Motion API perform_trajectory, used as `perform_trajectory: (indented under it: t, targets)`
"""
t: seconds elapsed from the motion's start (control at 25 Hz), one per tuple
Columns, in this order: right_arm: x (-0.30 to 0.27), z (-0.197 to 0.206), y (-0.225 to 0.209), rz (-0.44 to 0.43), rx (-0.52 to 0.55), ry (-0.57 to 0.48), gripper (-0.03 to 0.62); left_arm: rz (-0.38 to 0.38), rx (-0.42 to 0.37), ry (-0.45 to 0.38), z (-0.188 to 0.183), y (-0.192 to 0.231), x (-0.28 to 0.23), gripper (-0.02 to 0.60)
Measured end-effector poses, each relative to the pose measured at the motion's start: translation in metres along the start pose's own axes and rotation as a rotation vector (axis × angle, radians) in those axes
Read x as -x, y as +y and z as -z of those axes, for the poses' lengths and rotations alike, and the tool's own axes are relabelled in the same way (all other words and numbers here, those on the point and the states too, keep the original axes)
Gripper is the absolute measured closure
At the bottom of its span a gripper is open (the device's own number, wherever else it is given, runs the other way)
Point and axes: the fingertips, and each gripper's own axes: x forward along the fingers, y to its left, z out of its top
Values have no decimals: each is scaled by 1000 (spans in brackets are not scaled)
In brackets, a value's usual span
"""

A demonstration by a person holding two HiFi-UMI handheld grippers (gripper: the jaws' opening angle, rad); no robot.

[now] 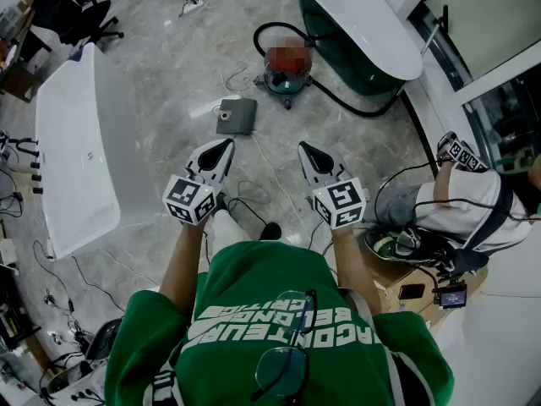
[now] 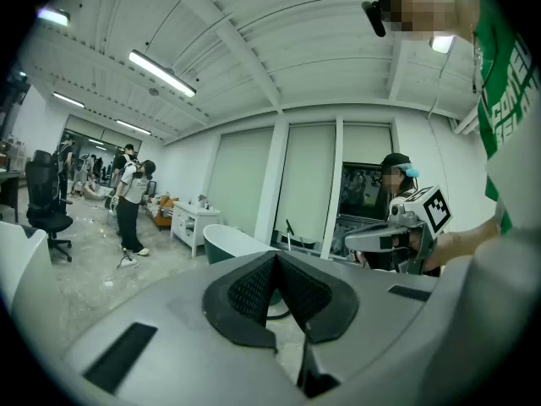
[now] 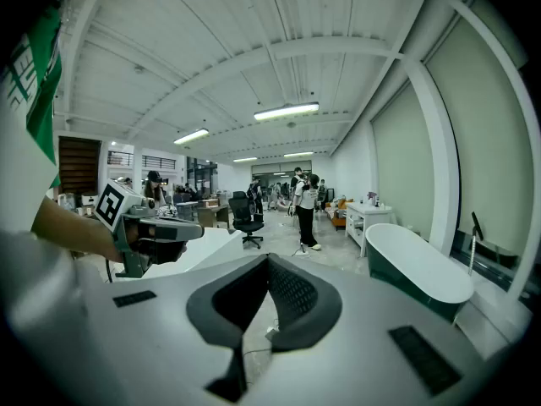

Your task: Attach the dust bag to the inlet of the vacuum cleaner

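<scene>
One flat grey square dust bag [image 1: 236, 115] is seen on the marble floor [image 1: 169, 74], beside the red-and-teal canister vacuum cleaner [image 1: 287, 64], well ahead of both tongs. The left tongs [image 1: 226, 145] are held nearer it than the right tongs [image 1: 304, 149]; both are pressed together, empty.

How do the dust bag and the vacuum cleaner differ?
The dust bag lies flat, grey and square; the vacuum cleaner stands round and taller. A black hose runs from the vacuum cleaner; the dust bag has none. The dust bag lies nearer the person than the vacuum cleaner. Both sit on the floor, apart, unheld.
</scene>
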Motion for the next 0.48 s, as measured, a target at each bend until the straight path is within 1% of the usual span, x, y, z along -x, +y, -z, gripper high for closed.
perform_trajectory:
  t: [0.24,0.48]
  targets:
    - [-23,-1,2,9,8,20,586,10,2,-7,-6,21,3,578]
    - [-45,-4,3,56,-9,39,586,36,15,-1,-8,51,5,578]
